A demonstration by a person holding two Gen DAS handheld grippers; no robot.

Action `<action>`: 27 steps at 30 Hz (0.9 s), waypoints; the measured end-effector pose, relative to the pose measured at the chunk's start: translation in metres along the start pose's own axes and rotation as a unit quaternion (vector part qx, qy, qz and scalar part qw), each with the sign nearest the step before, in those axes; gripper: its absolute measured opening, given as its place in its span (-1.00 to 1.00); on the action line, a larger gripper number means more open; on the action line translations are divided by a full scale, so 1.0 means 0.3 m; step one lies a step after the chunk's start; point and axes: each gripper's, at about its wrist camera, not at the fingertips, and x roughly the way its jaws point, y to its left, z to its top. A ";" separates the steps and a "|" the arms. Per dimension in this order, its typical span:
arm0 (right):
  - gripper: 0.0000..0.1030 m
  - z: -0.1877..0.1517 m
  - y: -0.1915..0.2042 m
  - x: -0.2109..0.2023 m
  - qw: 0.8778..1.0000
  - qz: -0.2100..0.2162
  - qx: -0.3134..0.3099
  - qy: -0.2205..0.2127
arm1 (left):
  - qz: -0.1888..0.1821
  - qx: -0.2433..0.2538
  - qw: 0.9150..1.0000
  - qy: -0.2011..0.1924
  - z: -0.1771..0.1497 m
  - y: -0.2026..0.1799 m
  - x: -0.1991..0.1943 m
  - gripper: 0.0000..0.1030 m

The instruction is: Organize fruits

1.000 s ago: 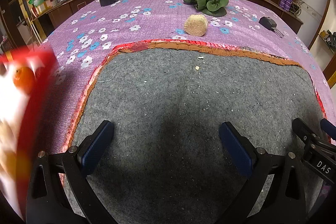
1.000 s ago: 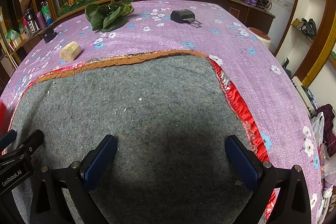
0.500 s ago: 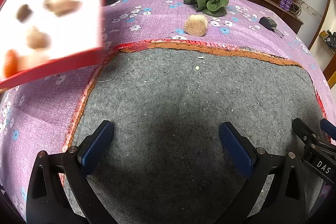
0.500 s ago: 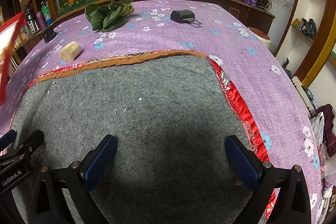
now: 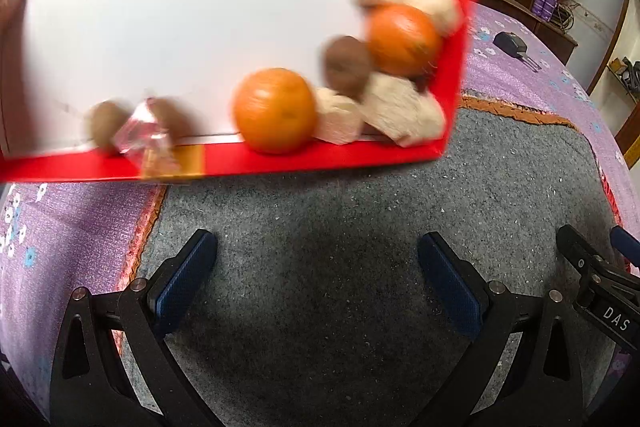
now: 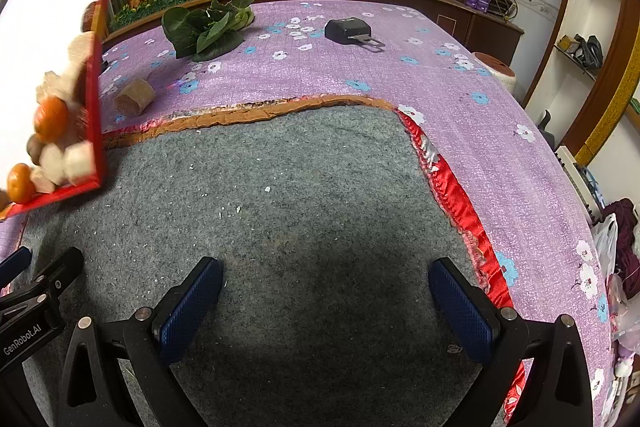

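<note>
- My left hand-held gripper (image 5: pixel 318 279) hangs low over the grey felt mat (image 5: pixel 360 227), its blue-padded fingers (image 5: pixel 184 275) spread wide with nothing between them.
- My right hand-held gripper (image 6: pixel 326 303) is the same: fingers wide apart, empty, over the mat's near part.
- A red-rimmed tray (image 5: pixel 280 159) with a white floor is tipped up in the air ahead of the left hand-held gripper, well above its fingertips and filling the upper part of that view. I cannot see what holds it.
- The fruits are heaped against the tray's lower rim and its right corner. One orange (image 5: pixel 275 109) sits near the middle of the rim, straight ahead of the left finger gap.
- A second orange (image 5: pixel 403 39) lies higher, towards the corner, beside a brown round fruit (image 5: pixel 347 65) and some pale lumps (image 5: pixel 400 115); blur keeps me from naming those.
- Further left along the rim are another small brown fruit (image 5: pixel 105 125) and something shiny in a wrapper (image 5: pixel 142 137).
- From the right wrist, the tray stands far to the left of that hand-held gripper, over the mat's left edge.
- Beyond the mat, on the purple flowered cloth (image 6: pixel 440 83) covering the desk, lie a leafy green vegetable (image 6: pixel 208 27), a tan cylinder (image 6: pixel 134 98) and a black device (image 6: pixel 348 30).
</note>
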 end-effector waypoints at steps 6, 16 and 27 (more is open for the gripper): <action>1.00 0.001 0.000 0.001 1.000 0.000 0.000 0.000 | 0.000 0.000 1.000 0.000 0.003 0.002 0.002 0.99; 1.00 0.002 0.000 -0.001 1.000 0.000 0.000 0.000 | 0.001 0.000 1.000 0.000 0.013 -0.001 -0.006 1.00; 1.00 0.001 -0.004 -0.004 1.000 0.000 0.000 0.000 | 0.001 0.000 1.000 0.001 0.011 -0.004 -0.004 1.00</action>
